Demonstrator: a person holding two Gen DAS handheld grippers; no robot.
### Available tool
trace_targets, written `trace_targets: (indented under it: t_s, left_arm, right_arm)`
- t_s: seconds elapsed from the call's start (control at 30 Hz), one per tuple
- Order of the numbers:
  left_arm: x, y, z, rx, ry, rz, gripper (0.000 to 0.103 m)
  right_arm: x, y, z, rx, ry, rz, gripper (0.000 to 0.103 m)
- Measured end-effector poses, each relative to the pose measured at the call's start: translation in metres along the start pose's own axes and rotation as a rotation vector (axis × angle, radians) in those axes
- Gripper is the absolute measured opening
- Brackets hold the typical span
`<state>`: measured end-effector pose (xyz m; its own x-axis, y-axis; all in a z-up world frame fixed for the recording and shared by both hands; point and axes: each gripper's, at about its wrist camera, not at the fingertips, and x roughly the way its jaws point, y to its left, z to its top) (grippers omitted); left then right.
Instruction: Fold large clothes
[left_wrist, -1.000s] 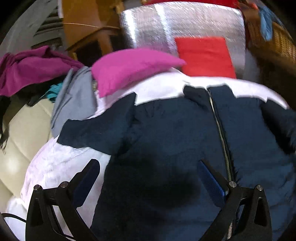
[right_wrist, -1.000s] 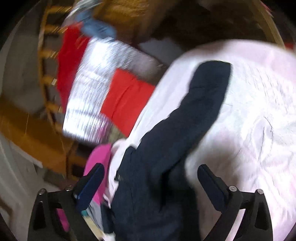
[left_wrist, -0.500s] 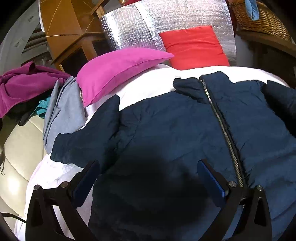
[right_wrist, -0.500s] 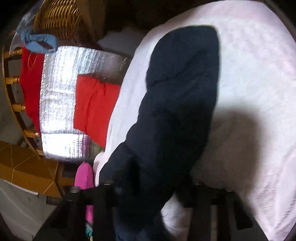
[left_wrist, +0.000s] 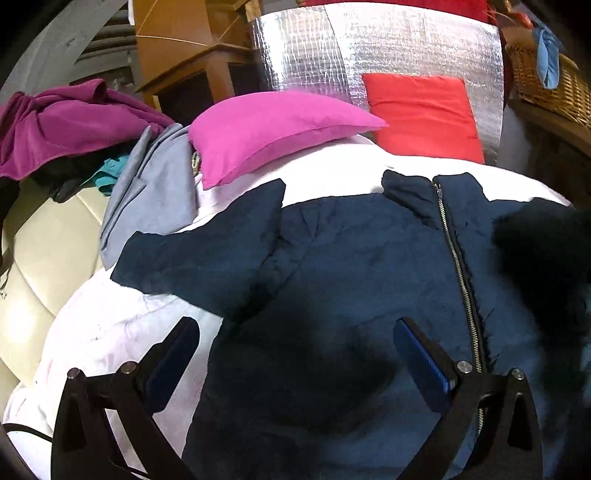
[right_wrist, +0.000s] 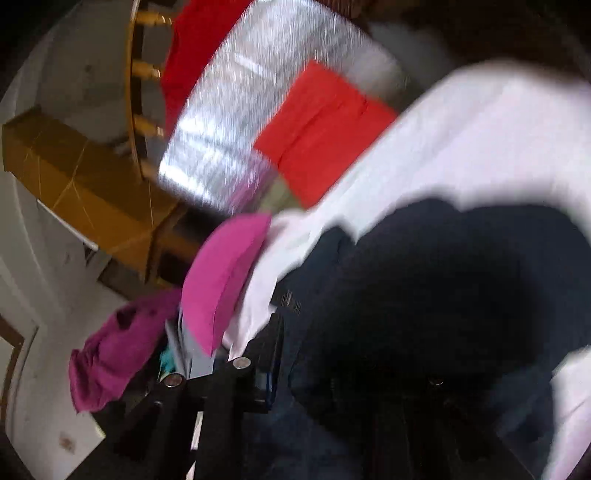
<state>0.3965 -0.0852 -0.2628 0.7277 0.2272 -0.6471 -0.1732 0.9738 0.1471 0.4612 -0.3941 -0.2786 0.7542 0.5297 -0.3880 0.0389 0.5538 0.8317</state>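
Lying front-up on a white bed cover (left_wrist: 122, 325), the navy zip-up jacket (left_wrist: 351, 266) spreads ahead of and beneath the left gripper (left_wrist: 295, 350), its zipper (left_wrist: 458, 266) running away from the right-hand finger toward the collar. One sleeve (left_wrist: 199, 254) reaches out beyond the left-hand finger, its cuff resting on the white cover. The left gripper hovers above the jacket's lower half with its fingers spread wide and nothing between them. In the right wrist view, which is heavily blurred, dark jacket fabric (right_wrist: 443, 295) bulks up close over the right gripper (right_wrist: 351, 373); only one finger (right_wrist: 273, 354) can be made out, so whether those tongs are closed on the cloth cannot be told. Farther ahead of the left gripper a magenta pillow (left_wrist: 273, 129) sits at the edge of the cover, with a red cushion (left_wrist: 424, 114) beside it against a silver quilted panel (left_wrist: 369, 51). Off past the left finger lie a grey garment (left_wrist: 155, 192) and a purple heap of clothes (left_wrist: 62, 125) on a cream seat (left_wrist: 40, 251). A wicker basket (left_wrist: 546, 81) stands far right.
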Motion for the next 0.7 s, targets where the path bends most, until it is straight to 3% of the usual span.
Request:
trace_targets:
  t_s: [0.13, 0.17, 0.2, 0.27, 0.43, 0.63, 0.67, 0.7]
  left_arm:
    - [-0.007, 0.004, -0.005, -0.007, -0.002, -0.002, 0.103]
    - [-0.009, 0.006, -0.006, -0.009, -0.001, -0.004, 0.103]
    - [-0.01, 0.008, -0.006, -0.015, 0.001, -0.007, 0.103]
    - [-0.011, 0.012, -0.006, -0.026, 0.006, -0.015, 0.103]
    - [-0.011, 0.016, -0.005, -0.051, 0.012, -0.034, 0.103]
    - [-0.009, -0.002, -0.006, -0.014, 0.018, -0.046, 0.103]
    - [-0.008, -0.004, -0.007, -0.005, 0.017, -0.044, 0.103]
    - [-0.008, -0.004, -0.007, -0.001, 0.015, -0.042, 0.103]
  right_arm:
    - [0.016, -0.017, -0.043, 0.046, 0.163, 0.023, 0.028]
    - [0.02, -0.021, -0.043, 0.065, 0.188, -0.005, 0.038]
    - [0.024, -0.022, -0.04, 0.091, 0.195, -0.04, 0.064]
    - [-0.003, -0.035, -0.038, 0.123, 0.147, -0.05, 0.082]
    - [-0.062, -0.066, -0.011, 0.188, 0.006, -0.057, 0.082]
    - [-0.053, -0.116, 0.011, 0.404, -0.031, 0.066, 0.077]
    - [-0.05, -0.113, 0.014, 0.389, -0.043, 0.071, 0.066]
    - [-0.046, -0.108, 0.015, 0.358, -0.052, 0.07, 0.044]
